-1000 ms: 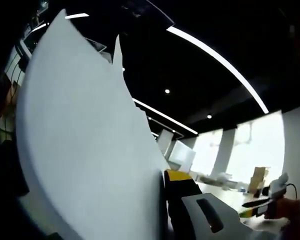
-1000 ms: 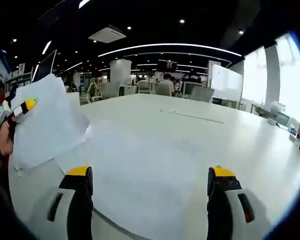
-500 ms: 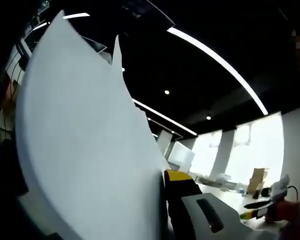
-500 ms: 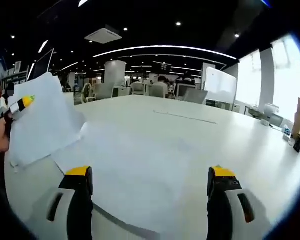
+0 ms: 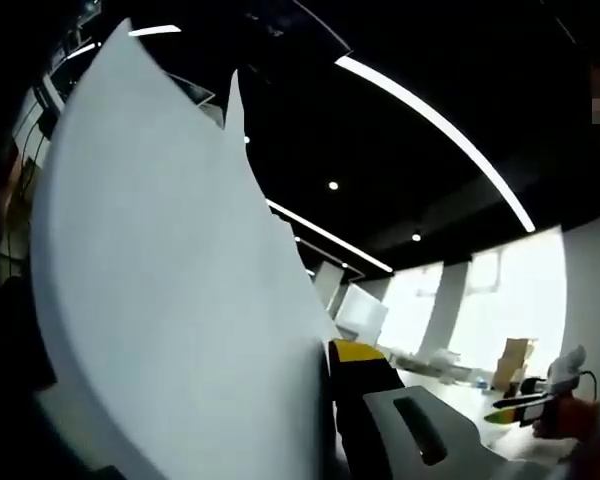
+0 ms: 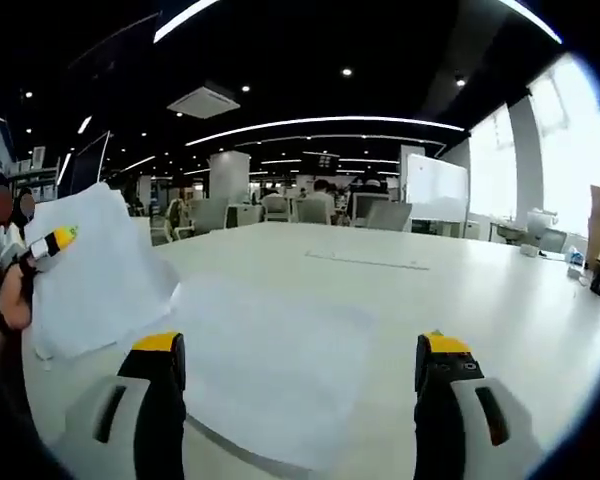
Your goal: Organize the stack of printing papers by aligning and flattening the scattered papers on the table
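Note:
A bunch of white printing papers stands upright in the left gripper view, with my left gripper shut on its lower edge. One yellow-tipped finger shows beside the sheets; the other is hidden behind them. In the right gripper view the same held papers hang over the table's left side, pinched by the left gripper in a person's hand. A single sheet lies flat on the white table. Low over its near edge, my right gripper stands open and holds nothing. It also appears as the right gripper.
A thin flat strip lies farther back on the table. Chairs and screens line the far edge, with a whiteboard behind. Small items sit at the table's right end.
The right gripper view has dropped lower towards the table, so the flat sheet looks shallower. The left gripper still holds the papers upright in the same place.

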{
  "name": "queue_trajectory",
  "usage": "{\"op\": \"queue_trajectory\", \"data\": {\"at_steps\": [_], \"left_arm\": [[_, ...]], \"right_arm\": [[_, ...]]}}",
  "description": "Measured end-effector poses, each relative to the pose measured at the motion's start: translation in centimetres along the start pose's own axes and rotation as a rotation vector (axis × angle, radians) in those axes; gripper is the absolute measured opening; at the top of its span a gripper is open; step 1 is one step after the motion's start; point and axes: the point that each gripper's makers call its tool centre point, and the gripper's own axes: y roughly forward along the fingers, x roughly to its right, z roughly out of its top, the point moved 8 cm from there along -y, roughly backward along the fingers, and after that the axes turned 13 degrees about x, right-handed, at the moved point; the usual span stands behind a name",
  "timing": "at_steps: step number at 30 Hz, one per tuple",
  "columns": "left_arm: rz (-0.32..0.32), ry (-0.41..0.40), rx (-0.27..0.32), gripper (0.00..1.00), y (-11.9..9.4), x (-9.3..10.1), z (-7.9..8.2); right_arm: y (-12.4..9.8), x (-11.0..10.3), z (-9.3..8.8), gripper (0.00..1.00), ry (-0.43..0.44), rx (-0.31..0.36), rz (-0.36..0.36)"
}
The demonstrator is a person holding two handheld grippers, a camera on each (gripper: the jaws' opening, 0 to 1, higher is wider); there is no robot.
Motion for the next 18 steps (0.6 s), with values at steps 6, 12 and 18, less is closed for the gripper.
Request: {"op": "queue_trajectory", "data": {"at_steps": [6,12,18], "left_arm": [[-0.002,-0.003,0.002,0.09,0.0,0.1,0.0],[-0.003,-0.002,-0.001,0.09,0.0,0.2,-0.1],[-0.003,0.0,-0.002,0.09,0.0,0.3,-0.1]], "right_arm": [[-0.6,0.3,-0.2,0.9,-0.009,-0.019,-0.016],[-1.2,0.8,-0.5,0.9,-0.01,-0.03,-0.031],[-1.4,1.0,-0.6,0.9,-0.006,-0.036,-0.031]]}}
